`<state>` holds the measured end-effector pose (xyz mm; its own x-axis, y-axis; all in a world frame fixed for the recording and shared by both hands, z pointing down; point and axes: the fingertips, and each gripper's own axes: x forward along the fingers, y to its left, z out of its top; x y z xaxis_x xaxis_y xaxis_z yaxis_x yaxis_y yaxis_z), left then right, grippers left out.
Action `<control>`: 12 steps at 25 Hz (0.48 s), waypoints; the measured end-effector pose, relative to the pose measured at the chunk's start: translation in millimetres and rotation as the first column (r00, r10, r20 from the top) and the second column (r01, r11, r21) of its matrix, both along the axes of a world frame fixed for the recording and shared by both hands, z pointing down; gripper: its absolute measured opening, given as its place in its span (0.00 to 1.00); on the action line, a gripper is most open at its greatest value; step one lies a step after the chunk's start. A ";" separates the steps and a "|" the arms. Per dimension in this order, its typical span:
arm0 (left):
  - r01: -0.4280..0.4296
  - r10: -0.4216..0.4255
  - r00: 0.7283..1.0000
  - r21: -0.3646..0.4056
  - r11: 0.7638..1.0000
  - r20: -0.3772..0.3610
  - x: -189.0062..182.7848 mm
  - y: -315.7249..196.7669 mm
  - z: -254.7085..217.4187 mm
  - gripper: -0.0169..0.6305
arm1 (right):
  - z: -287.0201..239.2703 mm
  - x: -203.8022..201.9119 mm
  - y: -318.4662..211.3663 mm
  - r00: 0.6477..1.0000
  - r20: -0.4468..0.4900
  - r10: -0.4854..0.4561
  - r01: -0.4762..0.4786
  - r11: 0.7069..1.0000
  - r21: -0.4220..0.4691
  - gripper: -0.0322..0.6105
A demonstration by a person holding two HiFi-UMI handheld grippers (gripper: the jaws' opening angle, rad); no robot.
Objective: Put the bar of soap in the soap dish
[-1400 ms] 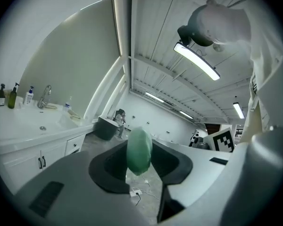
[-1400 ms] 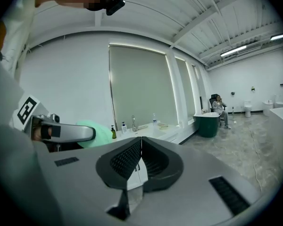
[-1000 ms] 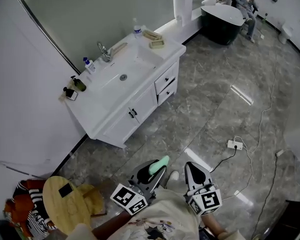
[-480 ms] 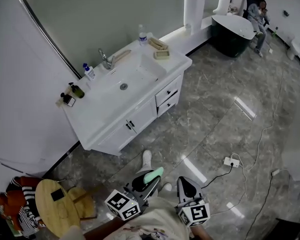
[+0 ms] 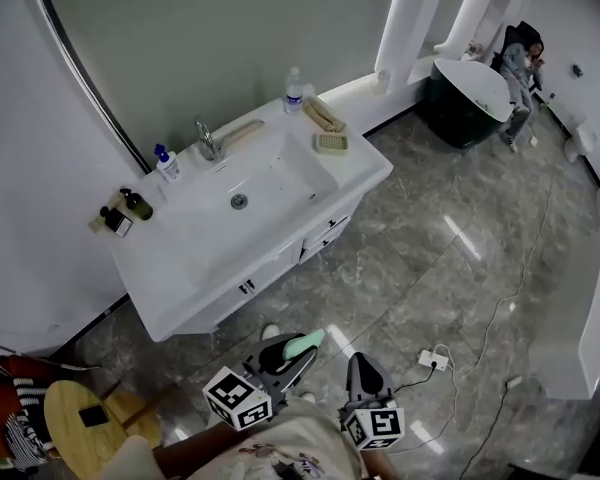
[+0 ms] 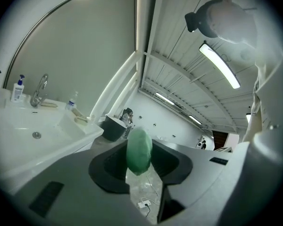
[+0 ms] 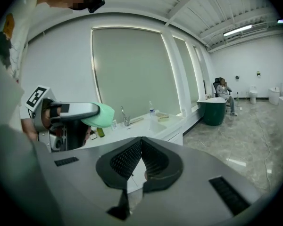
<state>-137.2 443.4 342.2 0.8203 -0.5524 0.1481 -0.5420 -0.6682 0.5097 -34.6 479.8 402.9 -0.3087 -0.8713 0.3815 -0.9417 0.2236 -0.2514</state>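
A pale green bar of soap is clamped between the jaws of my left gripper, low in the head view over the marble floor. In the left gripper view the soap stands on edge between the dark pads. The right gripper view catches the same soap from the side. A slatted beige soap dish lies on the white vanity, to the right of the basin and well ahead of both grippers. My right gripper hangs beside the left one, shut and empty.
On the vanity stand a faucet, a water bottle, a long wooden tray and pump bottles at the left. A dark bathtub and a seated person are far right. A power strip lies on the floor, and a round stool stands at the lower left.
Both grippers and the view have moved toward the vanity, which now lies nearer and more central. The soap stays clamped in the left gripper; the right stays shut.
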 end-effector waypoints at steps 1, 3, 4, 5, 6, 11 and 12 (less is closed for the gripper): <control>-0.007 0.007 1.000 0.008 1.000 -0.005 -4.2 -11.8 -3.0 0.23 | 3.7 -2.5 -12.8 1.000 0.004 0.025 -0.025 1.000 -0.011 0.06; -0.013 0.013 1.000 0.019 1.000 -0.016 -15.3 -35.2 -7.4 0.23 | 9.8 -12.2 -36.4 0.998 0.018 0.053 -0.052 0.998 -0.030 0.06; -0.012 0.013 1.000 0.020 1.000 -0.020 -22.2 -47.1 -8.2 0.23 | 12.3 -19.4 -47.2 0.998 0.019 0.056 -0.055 0.998 -0.037 0.06; -0.011 0.012 1.000 0.017 1.000 -0.025 -29.4 -58.2 -8.1 0.23 | 14.5 -27.3 -57.0 0.998 0.015 0.053 -0.053 0.998 -0.041 0.06; -0.011 0.012 0.999 0.012 1.000 -0.029 -36.0 -68.1 -7.3 0.23 | 16.5 -35.1 -65.4 0.999 0.007 0.047 -0.047 0.998 -0.044 0.06; -0.044 0.043 0.998 -0.013 0.999 -0.044 -58.8 -103.9 2.8 0.23 | 36.5 -67.4 -93.5 0.998 -0.064 0.012 -0.016 0.997 -0.071 0.06; -0.051 0.050 0.998 -0.020 0.998 -0.048 -61.3 -108.0 5.2 0.23 | 39.9 -71.8 -95.8 0.998 -0.066 0.008 -0.014 0.996 -0.083 0.06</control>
<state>-198.5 335.3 347.4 0.8535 -0.5072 0.1194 -0.4825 -0.6829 0.5485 -106.4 383.9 442.8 -0.2712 -0.8387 0.4722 -0.9590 0.1937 -0.2067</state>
